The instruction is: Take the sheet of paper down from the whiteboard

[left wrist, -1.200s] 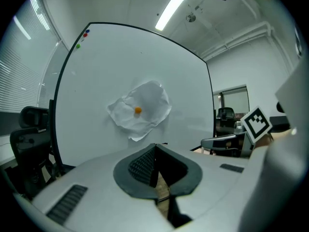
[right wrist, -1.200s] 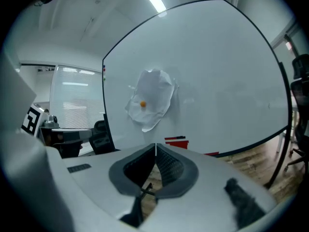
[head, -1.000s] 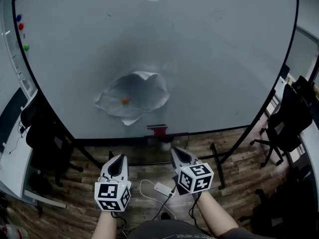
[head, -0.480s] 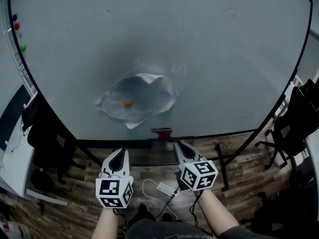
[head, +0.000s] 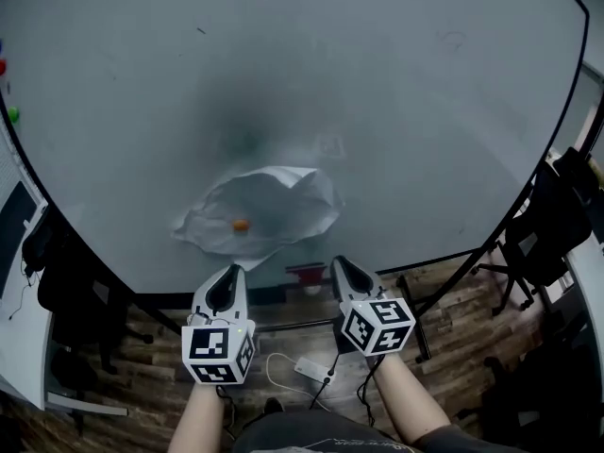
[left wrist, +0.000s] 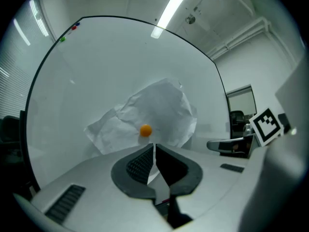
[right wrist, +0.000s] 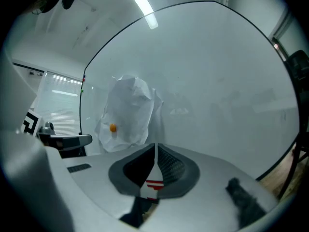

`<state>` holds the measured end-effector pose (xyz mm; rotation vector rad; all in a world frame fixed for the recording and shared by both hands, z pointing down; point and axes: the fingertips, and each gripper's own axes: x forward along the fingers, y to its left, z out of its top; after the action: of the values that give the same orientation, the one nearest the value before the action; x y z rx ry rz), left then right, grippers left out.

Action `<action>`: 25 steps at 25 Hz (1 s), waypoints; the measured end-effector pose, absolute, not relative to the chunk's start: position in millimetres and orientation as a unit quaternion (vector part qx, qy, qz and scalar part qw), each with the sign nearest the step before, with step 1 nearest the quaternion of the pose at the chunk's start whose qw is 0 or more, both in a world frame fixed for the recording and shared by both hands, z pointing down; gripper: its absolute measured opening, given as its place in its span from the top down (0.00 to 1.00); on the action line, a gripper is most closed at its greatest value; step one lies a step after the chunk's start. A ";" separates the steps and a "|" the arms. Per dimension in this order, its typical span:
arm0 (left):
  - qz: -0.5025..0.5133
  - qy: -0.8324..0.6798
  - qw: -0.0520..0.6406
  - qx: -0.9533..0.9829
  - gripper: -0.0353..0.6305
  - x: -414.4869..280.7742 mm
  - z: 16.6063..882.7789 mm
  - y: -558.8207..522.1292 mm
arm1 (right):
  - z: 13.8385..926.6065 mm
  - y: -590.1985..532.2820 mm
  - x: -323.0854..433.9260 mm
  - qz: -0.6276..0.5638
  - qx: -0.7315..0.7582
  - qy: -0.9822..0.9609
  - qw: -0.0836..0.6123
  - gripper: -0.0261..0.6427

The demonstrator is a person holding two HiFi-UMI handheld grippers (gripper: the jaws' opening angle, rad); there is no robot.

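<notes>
Paper (head: 260,210) pinned to whiteboard (head: 425,111) by orange magnet (head: 241,225), removal not begun; left tool (head: 231,272), right tool (head: 339,264) short of it, both closed, empty.

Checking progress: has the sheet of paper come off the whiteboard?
No, the crumpled sheet hangs on the whiteboard, pinned by an orange magnet.

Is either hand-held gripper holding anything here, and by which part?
Nothing is held. Both the left hand-held gripper and the right hand-held gripper have jaws shut and empty; the sheet of paper is on the whiteboard, untouched.
</notes>
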<state>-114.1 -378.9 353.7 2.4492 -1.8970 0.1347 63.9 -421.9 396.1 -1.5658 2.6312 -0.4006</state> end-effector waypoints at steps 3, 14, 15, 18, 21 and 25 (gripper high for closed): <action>0.045 -0.604 0.010 0.795 0.92 -115.6 348.1 -394.0 | 379.2 -429.9 60.7 -0.119 -0.507 0.852 0.057 0.92; 0.048 -0.595 -0.005 0.802 0.85 -116.4 339.0 -421.1 | 346.3 -449.4 57.7 -0.095 -0.516 0.846 0.090 0.91; 0.048 -0.595 -0.006 0.802 0.85 -116.1 338.8 -422.3 | 345.8 -450.5 56.1 -0.096 -0.513 0.849 0.090 0.88; 0.054 -0.596 -0.008 0.801 0.83 -114.9 339.2 -425.7 | 344.1 -454.4 51.0 -0.100 -0.498 0.857 0.091 0.81; 0.058 -0.592 0.002 0.804 0.75 -112.0 341.5 -428.6 | 338.1 -460.0 50.2 -0.098 -0.494 0.859 0.098 0.80; 0.064 -0.596 0.003 0.800 0.72 -112.6 343.5 -431.2 | 334.9 -464.8 43.3 -0.086 -0.489 0.864 0.085 0.81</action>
<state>-112.6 -431.2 343.5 2.5087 -1.8689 0.1991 43.3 -464.8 334.9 -1.4571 2.5777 -0.2550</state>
